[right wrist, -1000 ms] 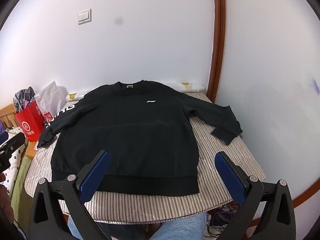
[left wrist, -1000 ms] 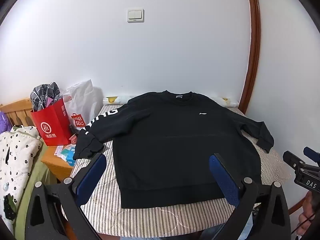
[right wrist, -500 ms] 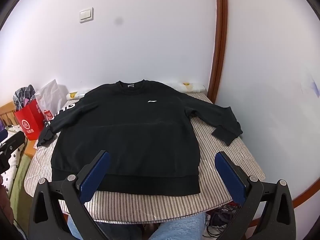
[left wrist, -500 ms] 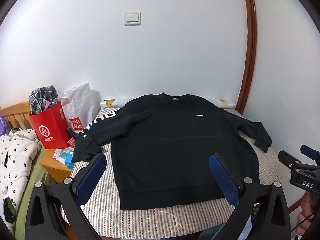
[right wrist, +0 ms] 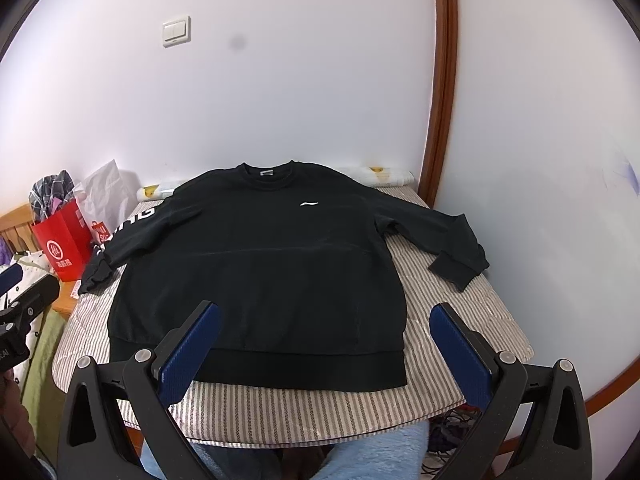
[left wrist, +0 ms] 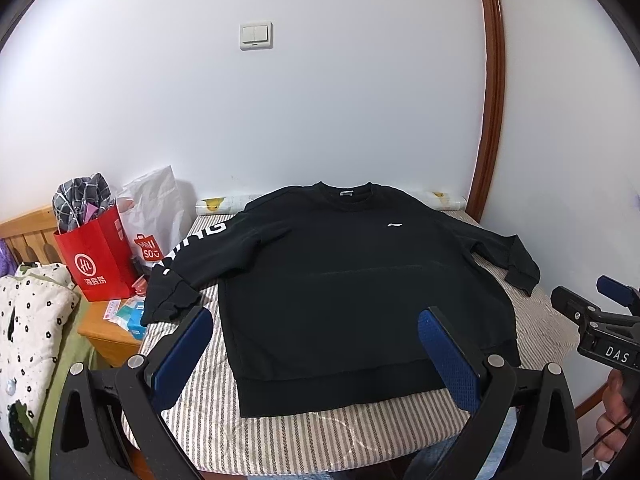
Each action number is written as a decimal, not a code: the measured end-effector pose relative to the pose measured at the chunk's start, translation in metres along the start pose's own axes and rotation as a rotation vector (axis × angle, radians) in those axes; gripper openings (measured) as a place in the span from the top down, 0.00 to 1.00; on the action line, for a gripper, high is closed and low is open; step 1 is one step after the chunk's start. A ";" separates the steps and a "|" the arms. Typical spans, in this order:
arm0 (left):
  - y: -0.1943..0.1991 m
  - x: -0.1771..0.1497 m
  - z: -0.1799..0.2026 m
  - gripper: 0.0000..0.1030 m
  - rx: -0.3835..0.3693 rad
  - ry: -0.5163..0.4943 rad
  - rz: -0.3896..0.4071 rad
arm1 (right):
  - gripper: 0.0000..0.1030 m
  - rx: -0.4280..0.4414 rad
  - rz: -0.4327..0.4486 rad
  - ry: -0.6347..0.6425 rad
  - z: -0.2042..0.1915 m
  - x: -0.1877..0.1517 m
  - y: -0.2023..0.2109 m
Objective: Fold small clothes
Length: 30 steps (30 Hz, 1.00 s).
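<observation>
White walls (left wrist: pixel 340 120) with a light switch (left wrist: pixel 256 35) and brown wooden trim (right wrist: pixel 442 80) surround a striped table (right wrist: pixel 460 292).

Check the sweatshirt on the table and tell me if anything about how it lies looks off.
The sweatshirt lies flat, front up, on the striped table. One thing stands out: the sleeve with white lettering hangs its cuff past the table's edge, while the other sleeve rests fully on top. Both grippers are open and hold nothing.

Red bag (left wrist: pixel 98 256) crowds table's (left wrist: pixel 320 432) left edge; wall (right wrist: pixel 540 120) hems right
</observation>
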<state>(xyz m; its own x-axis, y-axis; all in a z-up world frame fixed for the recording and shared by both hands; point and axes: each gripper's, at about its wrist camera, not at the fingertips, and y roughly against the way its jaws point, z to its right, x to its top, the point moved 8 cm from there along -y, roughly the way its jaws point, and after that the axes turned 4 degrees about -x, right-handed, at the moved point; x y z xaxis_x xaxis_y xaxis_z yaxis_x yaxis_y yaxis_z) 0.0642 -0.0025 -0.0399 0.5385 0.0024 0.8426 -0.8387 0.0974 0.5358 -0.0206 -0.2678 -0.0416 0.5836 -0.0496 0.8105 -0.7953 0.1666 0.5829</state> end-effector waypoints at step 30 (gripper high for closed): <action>0.000 -0.011 0.006 0.00 -0.006 -0.017 -0.009 | 0.00 0.017 0.002 -0.016 -0.004 -0.006 0.002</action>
<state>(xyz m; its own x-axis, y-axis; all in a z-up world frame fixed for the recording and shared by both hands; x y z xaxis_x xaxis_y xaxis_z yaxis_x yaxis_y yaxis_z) 0.0579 -0.0090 -0.0490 0.5446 -0.0153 0.8385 -0.8332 0.1036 0.5431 -0.0247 -0.2631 -0.0453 0.5791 -0.0654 0.8126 -0.7994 0.1503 0.5817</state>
